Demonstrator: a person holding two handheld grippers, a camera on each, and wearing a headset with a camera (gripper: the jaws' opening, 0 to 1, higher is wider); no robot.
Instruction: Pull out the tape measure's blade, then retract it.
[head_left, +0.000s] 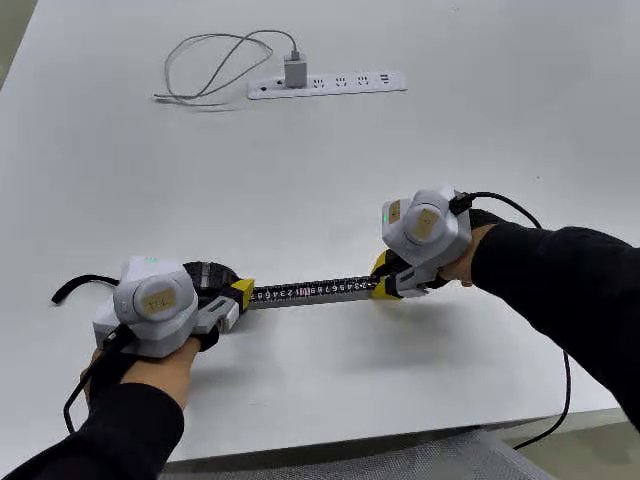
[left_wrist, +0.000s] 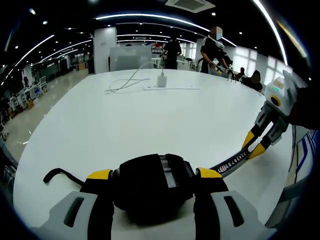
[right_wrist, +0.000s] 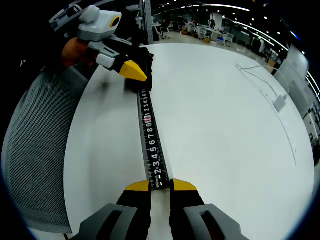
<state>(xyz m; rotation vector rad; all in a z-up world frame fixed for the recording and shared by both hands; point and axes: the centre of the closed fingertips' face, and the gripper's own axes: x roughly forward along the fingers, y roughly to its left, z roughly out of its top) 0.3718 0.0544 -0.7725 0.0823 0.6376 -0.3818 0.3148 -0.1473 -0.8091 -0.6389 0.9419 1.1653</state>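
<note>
Your left gripper (head_left: 235, 300) has its jaws clamped on either side of the black case (head_left: 208, 280) of the tape measure, which sits on the white surface (head_left: 420, 150) at the near left. Your right gripper (head_left: 385, 283) has its jaws pressed together on the tip of the blade (head_left: 310, 291), to the right of the case. The blade lies flat along the surface between the two grippers, numbers up, with a short run drawn out.

I judge you are at the turn between pulling and retracting. For either move, pin the case down and level with the left jaws so that it cannot slide or tip. Move the right gripper only along the line of the blade, because a sideways pull or a twist would kink it at the mouth of the case. When you retract, do not let go of the tip. Walk it back toward the case and let the spring take up the slack, so the blade does not whip.

The case is the only housing here. The rest of the blade is presumably coiled inside it, hidden from you.

The power strip (head_left: 330, 83) lies at the far side, well apart from your work.
</note>
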